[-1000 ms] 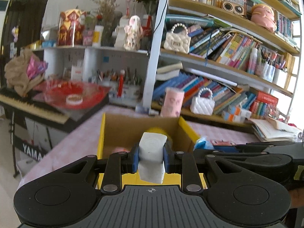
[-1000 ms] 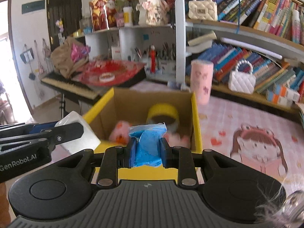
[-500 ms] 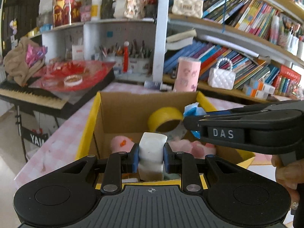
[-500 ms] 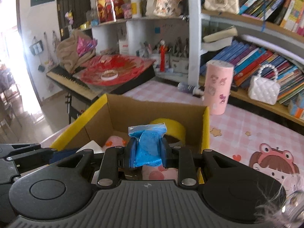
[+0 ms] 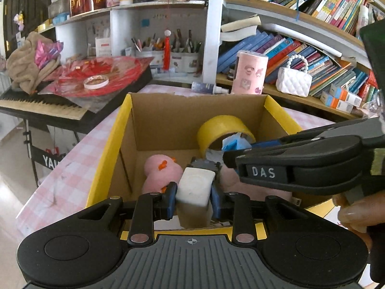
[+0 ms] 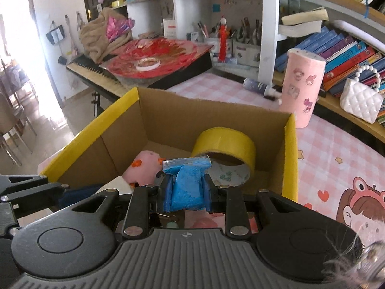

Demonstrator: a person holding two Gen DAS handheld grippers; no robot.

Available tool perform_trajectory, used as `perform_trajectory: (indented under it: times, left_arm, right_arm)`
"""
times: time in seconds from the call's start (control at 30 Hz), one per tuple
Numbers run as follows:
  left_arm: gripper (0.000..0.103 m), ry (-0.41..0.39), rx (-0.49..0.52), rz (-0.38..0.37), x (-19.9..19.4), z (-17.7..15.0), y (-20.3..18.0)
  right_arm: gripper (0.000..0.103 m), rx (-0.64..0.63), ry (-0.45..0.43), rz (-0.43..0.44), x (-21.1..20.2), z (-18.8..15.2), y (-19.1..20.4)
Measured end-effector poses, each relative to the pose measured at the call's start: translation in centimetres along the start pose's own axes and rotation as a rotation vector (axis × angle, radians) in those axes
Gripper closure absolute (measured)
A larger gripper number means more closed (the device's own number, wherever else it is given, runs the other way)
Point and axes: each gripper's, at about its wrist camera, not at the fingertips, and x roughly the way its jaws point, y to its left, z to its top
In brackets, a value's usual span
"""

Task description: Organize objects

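Note:
My left gripper (image 5: 193, 198) is shut on a white block (image 5: 195, 187) and holds it over the near end of an open cardboard box with yellow flaps (image 5: 109, 144). My right gripper (image 6: 185, 193) is shut on a blue plastic bag (image 6: 185, 183) and holds it inside the same box (image 6: 290, 149), right of the left gripper. In the box lie a yellow tape roll (image 5: 223, 130) (image 6: 223, 144) and a pink plush toy (image 5: 158, 171) (image 6: 144, 166). The right gripper's body crosses the left wrist view (image 5: 300, 163).
The box stands on a pink checked tablecloth (image 6: 336, 149). A pink cylinder (image 6: 300, 86), a small spray bottle (image 6: 257, 88) and a white handbag (image 6: 361, 101) stand behind it by the bookshelf. A keyboard with red wrapping (image 5: 79, 84) is at the left.
Both grippers have moved forward and down over the box, each still holding its object. The box interior now fills more of both views.

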Motion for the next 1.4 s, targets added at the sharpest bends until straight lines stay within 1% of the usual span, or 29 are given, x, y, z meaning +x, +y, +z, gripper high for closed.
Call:
perform_trajectory:
  times: [0.03,0.1,0.27,0.3,0.33,0.37,0.6,0.67,1.0,1.03,1.13,1.23,1.27,1.3,1.4]
  left_arm:
    - [0.067,-0.004,0.002,0.013,0.0,0.0,0.0]
    - [0.063,-0.012,0.016,0.036,-0.3,0.0,0.0]
    - [0.061,-0.04,0.022,0.044,-1.7,-0.2,0.4]
    - [0.059,-0.046,0.024,0.048,-2.0,-0.3,0.4]
    - [0.053,-0.053,0.024,0.054,-2.4,-0.3,0.5]
    - [0.052,-0.063,0.024,0.061,-2.8,-0.4,0.7]
    - [0.05,-0.101,0.019,0.087,-4.9,-1.1,1.7]
    - [0.05,-0.11,0.007,0.09,-5.5,-1.3,2.1]
    - [0.047,-0.138,-0.011,0.09,-7.2,-2.1,3.4]
    - [0.047,-0.142,-0.012,0.087,-7.4,-2.1,3.4]
    - [0.047,-0.164,-0.006,0.075,-8.1,-2.2,3.6]
    - [0.046,-0.193,-0.003,0.061,-8.8,-2.0,3.6]
    - [0.046,-0.205,-0.002,0.057,-9.0,-1.9,3.6]
    - [0.042,-0.216,-0.002,0.052,-9.3,-1.8,3.5]
    - [0.04,-0.247,0.003,0.023,-10.0,-1.5,3.3]
  right_arm:
    - [0.079,0.0,0.008,0.002,0.2,0.0,0.0]
    - [0.079,-0.002,0.02,0.007,0.5,0.0,0.1]
    - [0.079,-0.005,0.034,0.016,1.0,0.1,0.4]
    - [0.079,-0.008,0.036,0.019,1.1,0.1,0.6]
    - [0.079,-0.011,0.037,0.022,1.2,0.2,0.7]
    - [0.079,-0.014,0.038,0.025,1.3,0.2,0.9]
    - [0.079,-0.052,0.082,0.035,2.4,-0.2,1.9]
    - [0.079,-0.073,0.08,0.033,2.4,-0.2,2.2]
    - [0.079,-0.139,0.139,-0.003,3.1,-0.2,2.9]
    - [0.077,-0.134,0.137,-0.009,3.0,-0.2,2.9]
    - [0.063,-0.087,0.087,-0.016,1.6,-0.5,2.8]
    - [0.062,-0.039,0.015,-0.022,-1.1,-1.1,2.8]
    - [0.062,-0.026,-0.01,-0.032,-2.1,-1.3,2.8]
    - [0.061,-0.012,-0.035,-0.046,-3.1,-1.5,2.9]
    - [0.059,0.039,-0.107,-0.094,-6.3,-2.3,2.7]
